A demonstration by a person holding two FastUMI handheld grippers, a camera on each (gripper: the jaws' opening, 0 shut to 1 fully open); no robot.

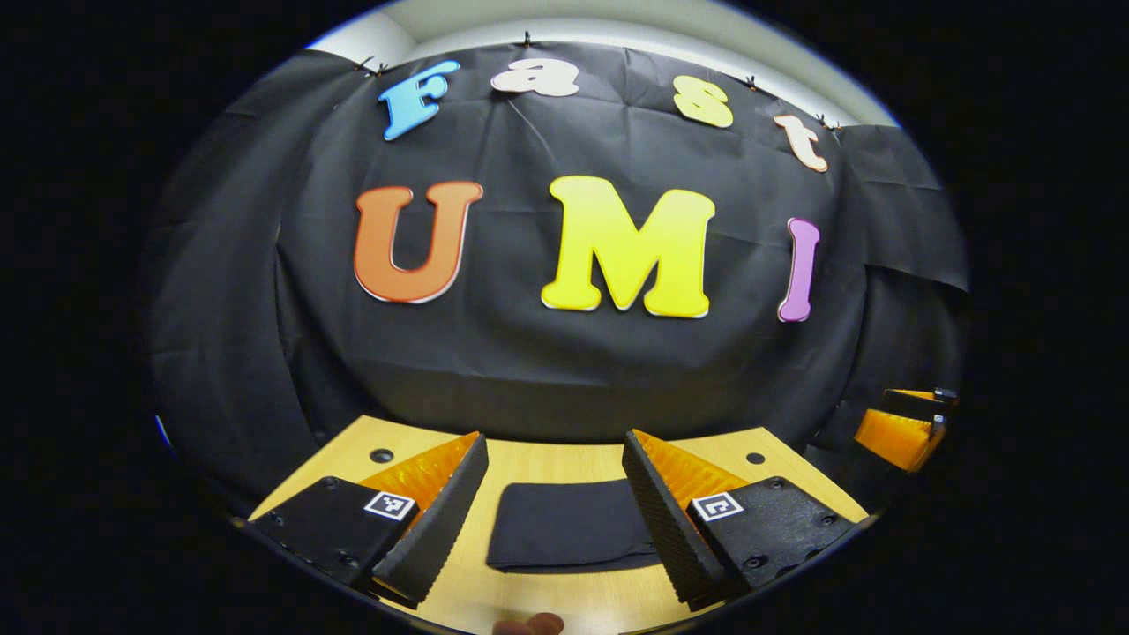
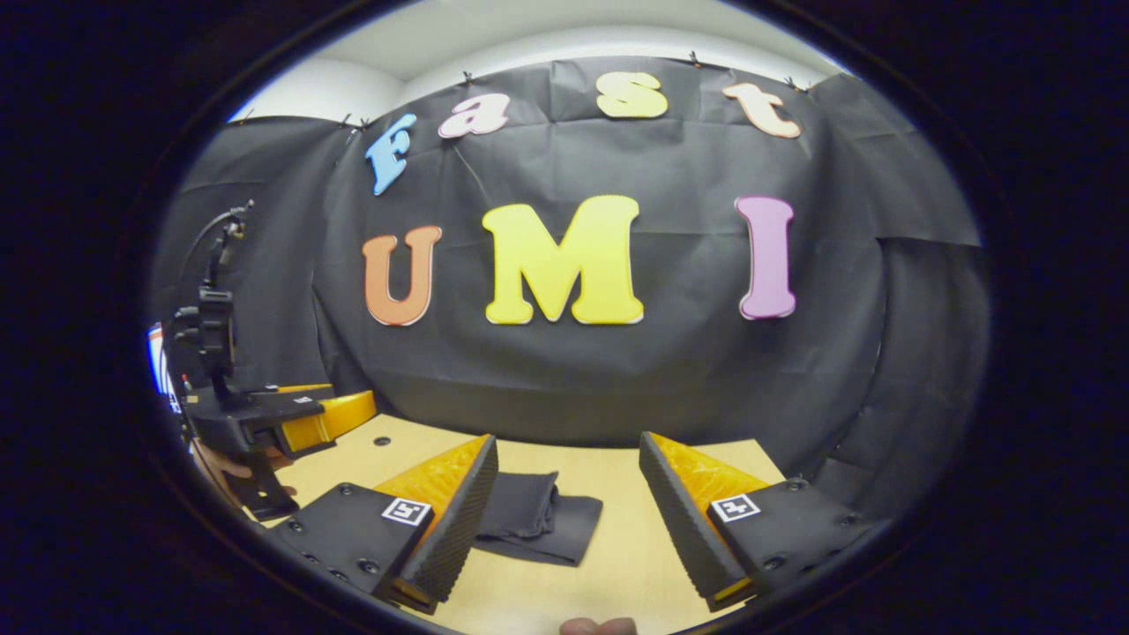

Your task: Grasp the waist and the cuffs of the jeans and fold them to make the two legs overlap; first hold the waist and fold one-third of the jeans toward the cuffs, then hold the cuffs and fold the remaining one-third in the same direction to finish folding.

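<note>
The jeans (image 1: 569, 526) lie on the wooden table (image 1: 547, 459) as a dark, flat, folded rectangle. My left gripper (image 1: 556, 507) hovers above and in front of them, open, with the bundle showing between its fingers. In the right gripper view the jeans (image 2: 538, 516) sit left of centre, their layered fold edges turned toward me. My right gripper (image 2: 569, 511) is open, empty, held above the table. The left gripper (image 2: 291, 419) also appears at the far left of that view, with a hand under it. The right gripper (image 1: 904, 423) shows at the right edge of the left gripper view.
The light wood table (image 2: 617, 547) ends at the black cloth wall close behind the jeans. Two small round holes (image 1: 381, 455) (image 1: 755, 458) mark its back corners. A fingertip (image 1: 527, 624) peeks in at the bottom edge.
</note>
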